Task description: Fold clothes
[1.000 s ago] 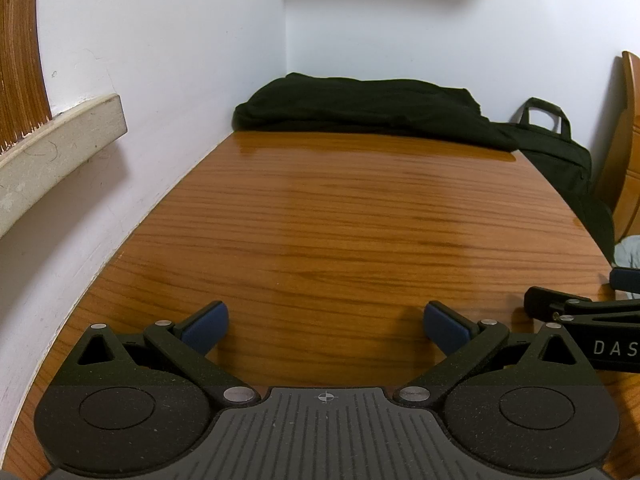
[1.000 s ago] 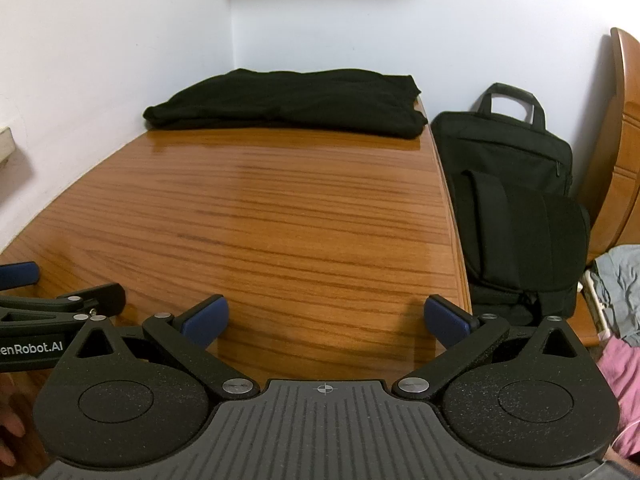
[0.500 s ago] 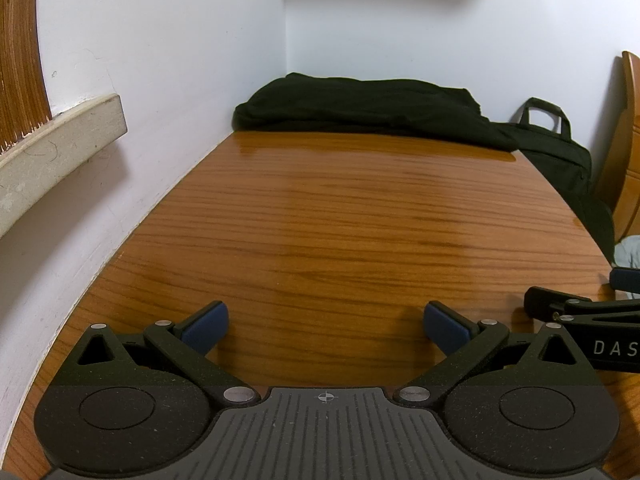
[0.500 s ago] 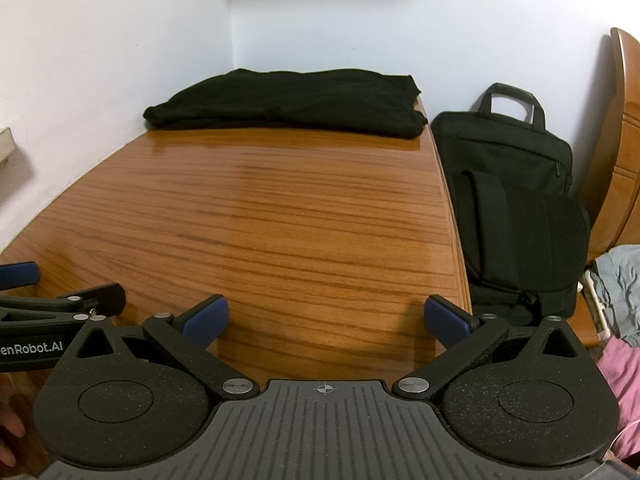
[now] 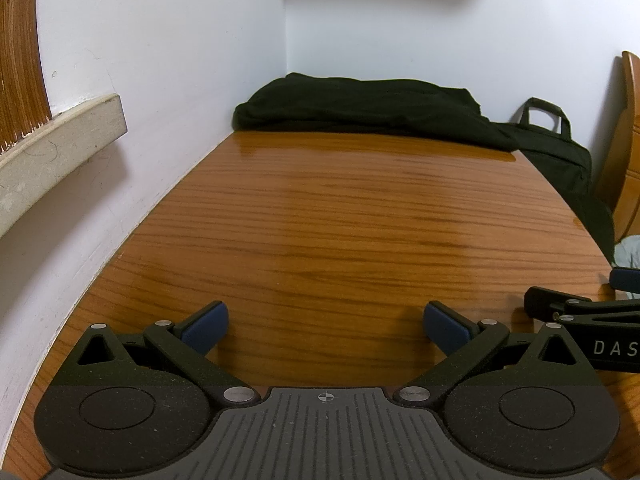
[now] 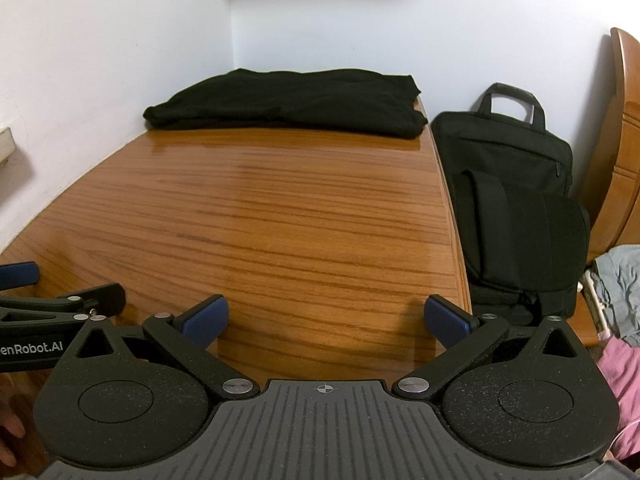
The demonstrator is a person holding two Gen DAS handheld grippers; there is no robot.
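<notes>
A black garment [image 5: 360, 106] [image 6: 288, 100] lies folded flat at the far end of the wooden table [image 5: 340, 220] [image 6: 260, 208], against the back wall. My left gripper [image 5: 326, 322] rests low over the near end of the table, open, with nothing between its blue pads. My right gripper [image 6: 326, 318] sits beside it near the table's right edge, also open and empty. Both are far from the garment. Each gripper's fingers show at the edge of the other's view.
White walls close the table's left side and far end. A black laptop bag [image 6: 516, 200] stands off the table's right edge, beside wooden furniture [image 6: 624, 140]. Grey and pink cloth [image 6: 618, 292] lies lower right. A beige ledge [image 5: 52, 148] juts from the left wall.
</notes>
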